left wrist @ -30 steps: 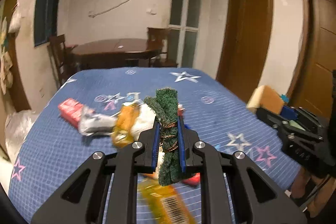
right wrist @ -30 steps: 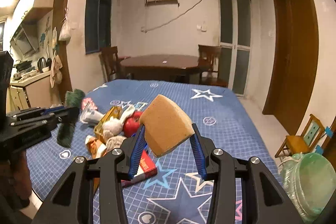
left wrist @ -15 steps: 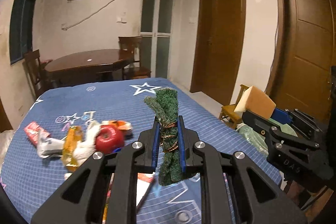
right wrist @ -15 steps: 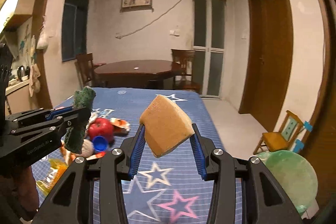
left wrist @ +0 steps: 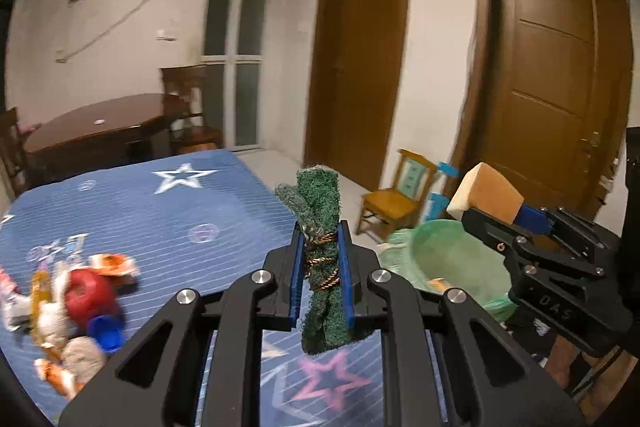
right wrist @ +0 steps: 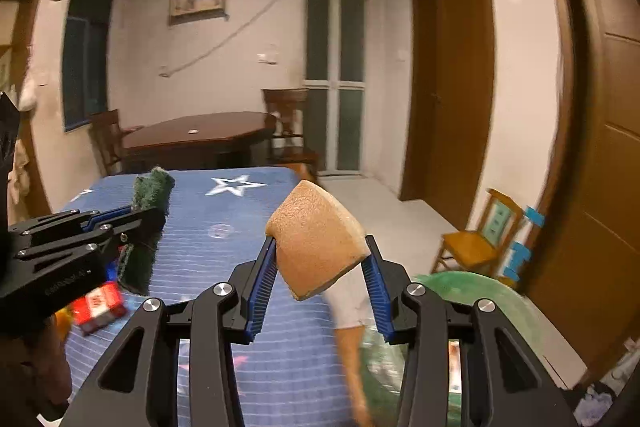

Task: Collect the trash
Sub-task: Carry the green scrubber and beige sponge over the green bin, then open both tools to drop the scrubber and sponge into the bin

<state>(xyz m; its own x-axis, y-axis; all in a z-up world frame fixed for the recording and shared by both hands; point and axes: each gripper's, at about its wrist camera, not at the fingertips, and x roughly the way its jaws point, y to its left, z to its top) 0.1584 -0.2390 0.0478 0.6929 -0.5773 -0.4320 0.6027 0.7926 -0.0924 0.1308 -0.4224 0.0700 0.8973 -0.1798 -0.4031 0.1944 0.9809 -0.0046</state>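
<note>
Blue starred table (left wrist: 132, 211); green scrubber roll (left wrist: 320, 259) cord-bound; tan sponge (right wrist: 318, 247).

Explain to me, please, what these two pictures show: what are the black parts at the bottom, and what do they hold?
There is no robot here. A person carries one hand-held gripper in each hand, and each gripper has a camera looking forward along its own jaws, so every picture shows black jaws at the bottom.

In the left camera's picture, the left gripper is shut on a green scouring pad tied with cord. In the right camera's picture, the right gripper is shut on a yellow sponge.

Below is a blue star-patterned cloth with a blurred trash pile: something red and round, a blue cap, wrappers. To the right stands a green-lined bin, probably the destination.
</note>
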